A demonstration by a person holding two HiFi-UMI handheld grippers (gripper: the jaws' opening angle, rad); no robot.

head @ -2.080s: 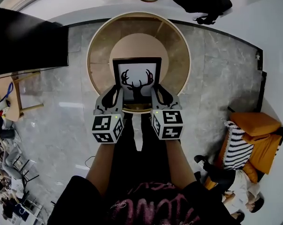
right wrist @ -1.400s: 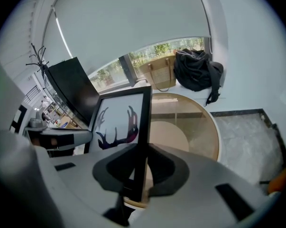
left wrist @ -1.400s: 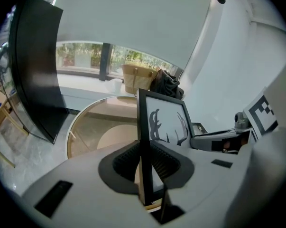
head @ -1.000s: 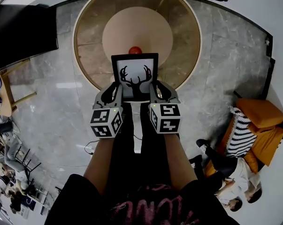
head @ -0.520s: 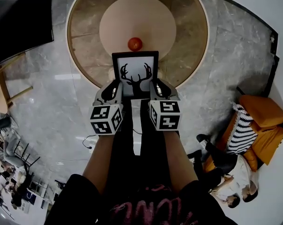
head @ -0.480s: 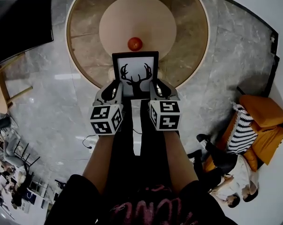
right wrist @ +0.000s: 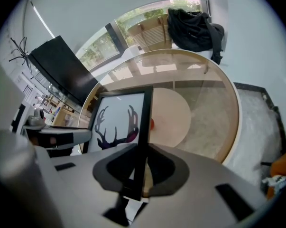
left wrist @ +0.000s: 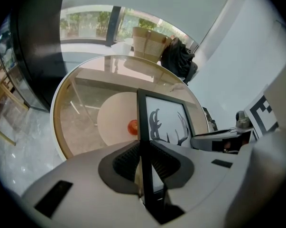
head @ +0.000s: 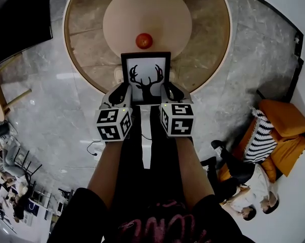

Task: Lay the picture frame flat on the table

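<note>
A black picture frame (head: 145, 76) with a deer-antler silhouette on white is held upright over the near edge of a round glass table (head: 213, 59). My left gripper (head: 123, 92) is shut on the frame's left edge (left wrist: 143, 141). My right gripper (head: 168, 91) is shut on its right edge (right wrist: 142, 141). In the left gripper view the print (left wrist: 167, 125) faces right; in the right gripper view the print (right wrist: 116, 125) faces left. The frame's bottom edge is hidden behind the grippers.
A small red ball (head: 143, 40) lies on the table's pale round centre disc (head: 147, 14), just beyond the frame. A black screen (head: 15, 24) stands at the left. An orange seat with a striped cushion (head: 263, 135) is at the right. A bag (right wrist: 195, 23) lies beyond the table.
Both grippers have carried the frame forward over the table; the red ball came into view behind it. The grip on both edges is unchanged.
</note>
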